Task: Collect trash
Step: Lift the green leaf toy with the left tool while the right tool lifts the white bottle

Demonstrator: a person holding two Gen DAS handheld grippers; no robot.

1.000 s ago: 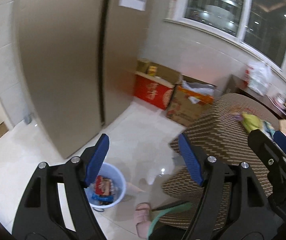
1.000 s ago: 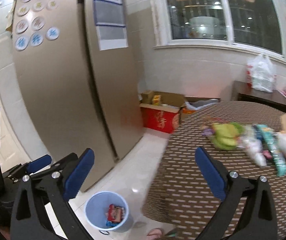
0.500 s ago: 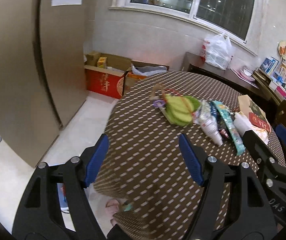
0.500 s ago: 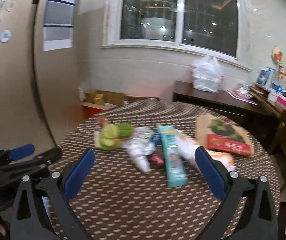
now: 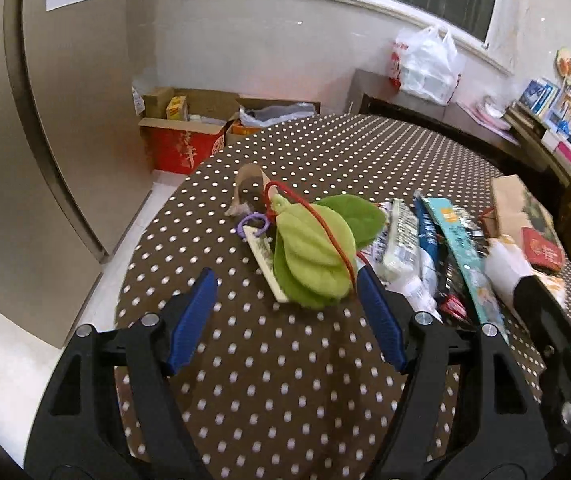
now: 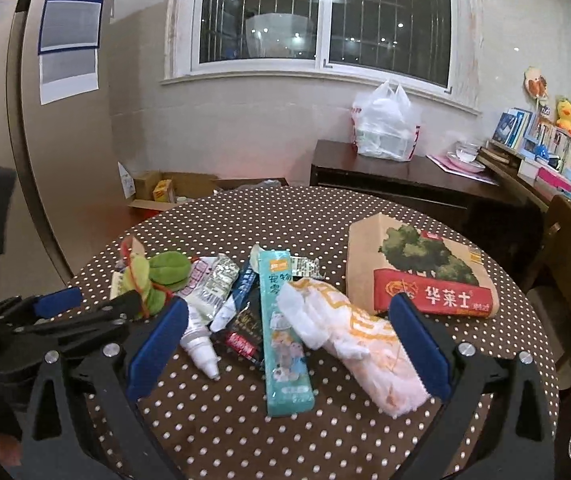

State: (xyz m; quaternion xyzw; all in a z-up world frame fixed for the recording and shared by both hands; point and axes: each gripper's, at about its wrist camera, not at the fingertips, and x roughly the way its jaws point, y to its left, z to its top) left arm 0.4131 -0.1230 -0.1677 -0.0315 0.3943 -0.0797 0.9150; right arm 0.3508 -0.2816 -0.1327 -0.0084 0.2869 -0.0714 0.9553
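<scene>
Your left claw point(image 5: 285, 316) hangs spread wide and empty above the polka-dot bench point(image 5: 285, 380), just short of the green leaf-shaped toy point(image 5: 313, 256). Your right claw point(image 6: 285, 336) is likewise apart and empty, with the teal packet point(image 6: 283, 332) and crumpled white wrapper point(image 6: 349, 336) lying between its fingers. The brown paper bag point(image 6: 417, 268) rests beyond, beside the wrapper.

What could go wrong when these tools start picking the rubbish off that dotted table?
The trash lies overlapped, so the right tool closing on the teal box might drag the crumpled wrapper too. The left tool faces a green leaf toy, perhaps not trash.
</scene>
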